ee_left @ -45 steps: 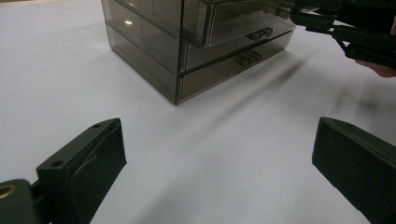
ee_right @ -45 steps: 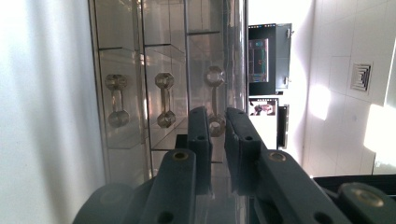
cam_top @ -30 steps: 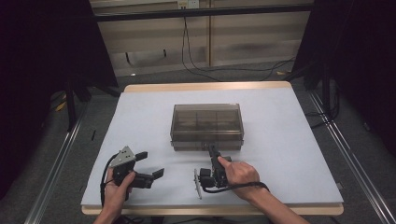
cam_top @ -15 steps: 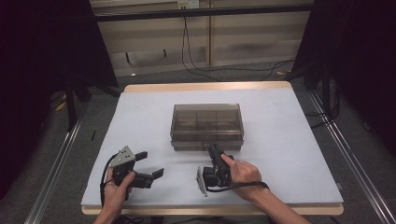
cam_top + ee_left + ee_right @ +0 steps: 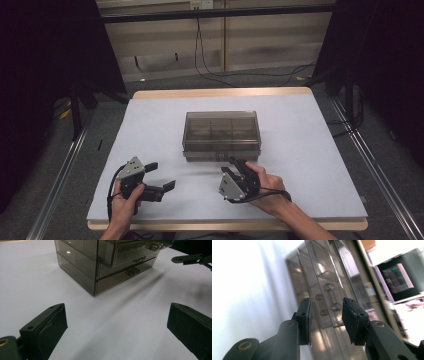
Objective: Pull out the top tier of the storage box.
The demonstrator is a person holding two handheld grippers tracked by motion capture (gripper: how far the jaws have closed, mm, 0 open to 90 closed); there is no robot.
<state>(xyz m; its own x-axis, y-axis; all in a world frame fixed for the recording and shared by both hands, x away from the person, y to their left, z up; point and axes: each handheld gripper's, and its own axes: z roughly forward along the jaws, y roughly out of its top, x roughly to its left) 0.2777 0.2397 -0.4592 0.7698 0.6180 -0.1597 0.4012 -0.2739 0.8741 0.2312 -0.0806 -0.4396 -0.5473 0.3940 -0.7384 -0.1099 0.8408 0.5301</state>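
Observation:
A smoky see-through drawer box (image 5: pixel 220 132) stands at the middle of the white table (image 5: pixel 310 150). My right gripper (image 5: pixel 238 164) is held just in front of the box's front face, turned on its side. Its jaws have just been opening and stand partly open with nothing between them. In the right gripper view the box (image 5: pixel 324 290) and a small drawer handle (image 5: pixel 331 296) lie beyond the gripper (image 5: pixel 326 315). My left gripper (image 5: pixel 161 175) rests at the front left, open wide. The left gripper view has the box (image 5: pixel 105 262) ahead of the gripper (image 5: pixel 117 320), and the right gripper (image 5: pixel 190 258) at the top right.
Metal rails (image 5: pixel 60 175) run along both sides of the table. Cables (image 5: pixel 210 65) lie on the floor behind it, below a pale wall. Dark curtains stand at the left and right. The table's wooden front edge (image 5: pixel 200 224) is near both hands.
My right gripper has lifted a little off the table in front of the box, and its jaws have spread apart. The left gripper has stayed put.

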